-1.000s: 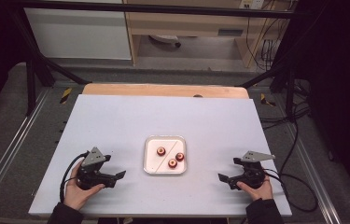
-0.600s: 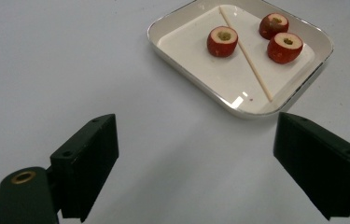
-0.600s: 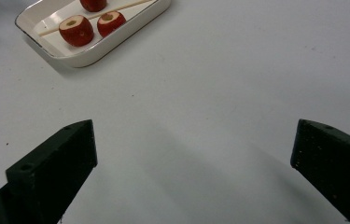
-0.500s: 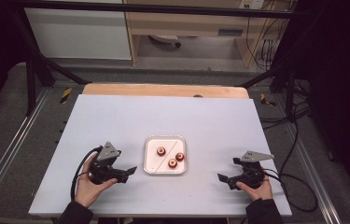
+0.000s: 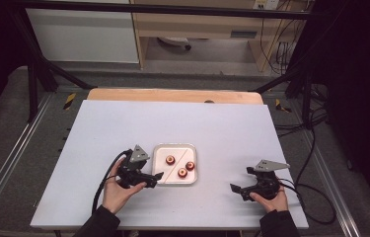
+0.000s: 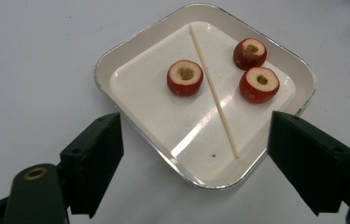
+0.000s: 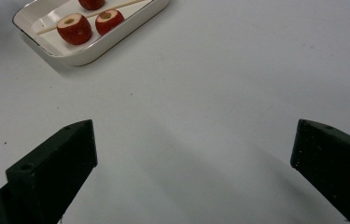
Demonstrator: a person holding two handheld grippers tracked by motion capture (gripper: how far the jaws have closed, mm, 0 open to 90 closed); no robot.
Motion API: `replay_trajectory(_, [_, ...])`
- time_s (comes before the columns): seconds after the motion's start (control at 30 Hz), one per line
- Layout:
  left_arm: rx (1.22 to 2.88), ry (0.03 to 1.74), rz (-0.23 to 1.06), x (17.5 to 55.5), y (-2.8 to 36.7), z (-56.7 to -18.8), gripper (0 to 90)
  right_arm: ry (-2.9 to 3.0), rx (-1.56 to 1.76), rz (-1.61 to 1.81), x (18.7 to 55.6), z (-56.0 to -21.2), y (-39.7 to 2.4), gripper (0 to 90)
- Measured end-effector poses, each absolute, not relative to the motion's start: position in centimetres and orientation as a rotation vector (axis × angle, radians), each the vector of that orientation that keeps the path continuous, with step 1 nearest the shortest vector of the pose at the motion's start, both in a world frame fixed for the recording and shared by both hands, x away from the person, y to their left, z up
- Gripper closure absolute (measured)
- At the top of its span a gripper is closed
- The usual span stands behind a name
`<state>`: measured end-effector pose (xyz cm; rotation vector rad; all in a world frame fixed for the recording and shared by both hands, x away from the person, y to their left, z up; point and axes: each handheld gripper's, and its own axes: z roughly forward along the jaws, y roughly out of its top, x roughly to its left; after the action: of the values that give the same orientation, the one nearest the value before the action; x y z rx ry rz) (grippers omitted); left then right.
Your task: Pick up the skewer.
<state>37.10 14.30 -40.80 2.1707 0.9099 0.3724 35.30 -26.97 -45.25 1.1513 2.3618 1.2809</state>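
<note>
White tray (image 6: 116,56), wooden skewer (image 6: 213,91): unmarked.

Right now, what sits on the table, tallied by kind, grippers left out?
Cored red fruit pieces: 3 (one left of the skewer, two right of it)
Wooden skewer: 1, lying diagonally in the tray
White square tray: 1
Total: 5

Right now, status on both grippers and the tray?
Left gripper open at tray edge, jaws just been closing slightly, nothing between. Right gripper open, empty. Three fruits, skewer in tray. Nothing blocking.
</note>
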Motion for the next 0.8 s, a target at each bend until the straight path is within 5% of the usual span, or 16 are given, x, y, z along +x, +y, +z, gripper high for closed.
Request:
replay_trajectory(0.4, [2.206, 0.955, 0.349, 38.3, 11.5, -42.1, 29.3, 2.368, 1.148, 1.274, 35.3, -45.3, -26.9, 1.0])
replay_trajectory(0.8, [2.213, 1.021, 0.363, 38.2, 9.2, -43.5, 57.4, 2.377, 1.141, 1.273, 35.3, -45.4, -26.8, 1.1])
